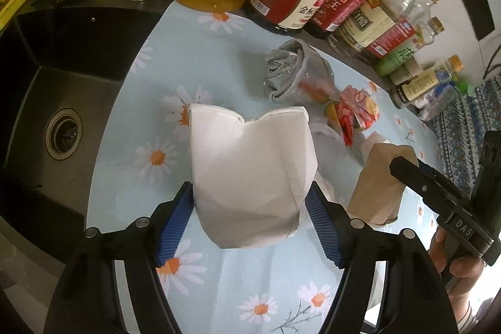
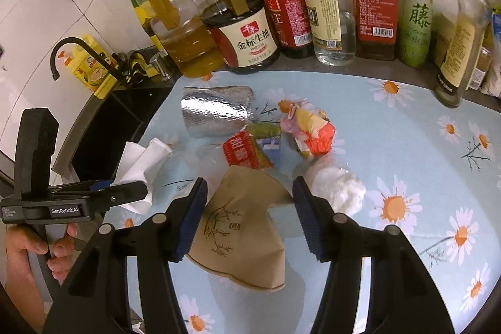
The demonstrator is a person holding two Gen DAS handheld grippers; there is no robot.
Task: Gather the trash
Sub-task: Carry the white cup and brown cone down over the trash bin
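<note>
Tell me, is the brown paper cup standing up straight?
No, the brown paper cup is squashed and lying on its side on the flowery tablecloth, between the right claw's open fingers.

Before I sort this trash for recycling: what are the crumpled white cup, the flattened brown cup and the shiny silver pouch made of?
Crumpled white cup: matte paper, sharply creased. Flattened brown cup: kraft-looking paper, printed branch motif. Shiny silver pouch: probably metallised foil film, given its mirror glints.

We look down close over the bench (image 1: 219, 287) from both wrists, facing the far bottle row (image 2: 313, 5); the left view sits nearer the sink (image 1: 62, 102), both sharing the central trash pile (image 2: 281, 136).
</note>
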